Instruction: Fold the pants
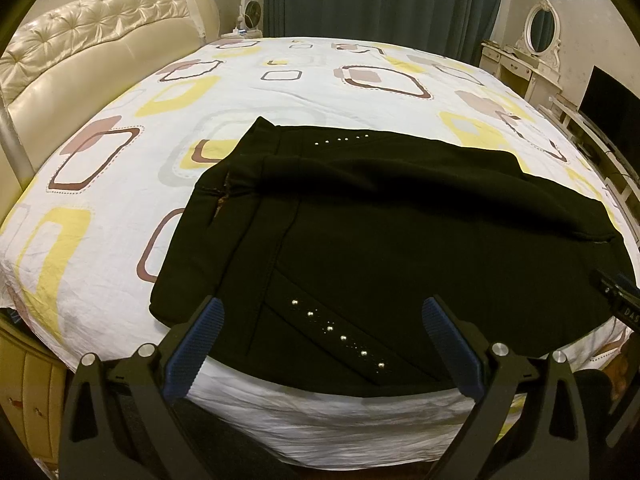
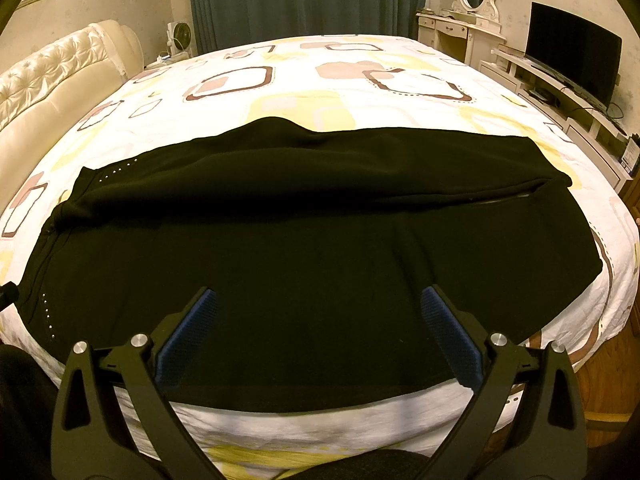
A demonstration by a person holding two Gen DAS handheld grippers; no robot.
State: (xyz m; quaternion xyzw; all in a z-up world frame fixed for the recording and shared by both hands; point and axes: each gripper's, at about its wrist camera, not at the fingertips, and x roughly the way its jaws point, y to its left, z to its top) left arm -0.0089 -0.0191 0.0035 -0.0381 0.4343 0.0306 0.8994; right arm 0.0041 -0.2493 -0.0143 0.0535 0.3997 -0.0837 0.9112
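One pair of black pants (image 1: 400,248) is laid across the near edge of a bed (image 1: 280,92), folded lengthwise so one leg is stacked on the other. A slanted row of small silver studs (image 1: 340,336) is seen on the matte cloth near the waist. The bed is covered by a wrinkled white sheet printed with yellow and brown rounded squares. The left claw (image 1: 320,320) and right claw (image 2: 318,312) are each held wide open above the pants, nothing gripped, blue ribbed pads (image 2: 444,328) showing.
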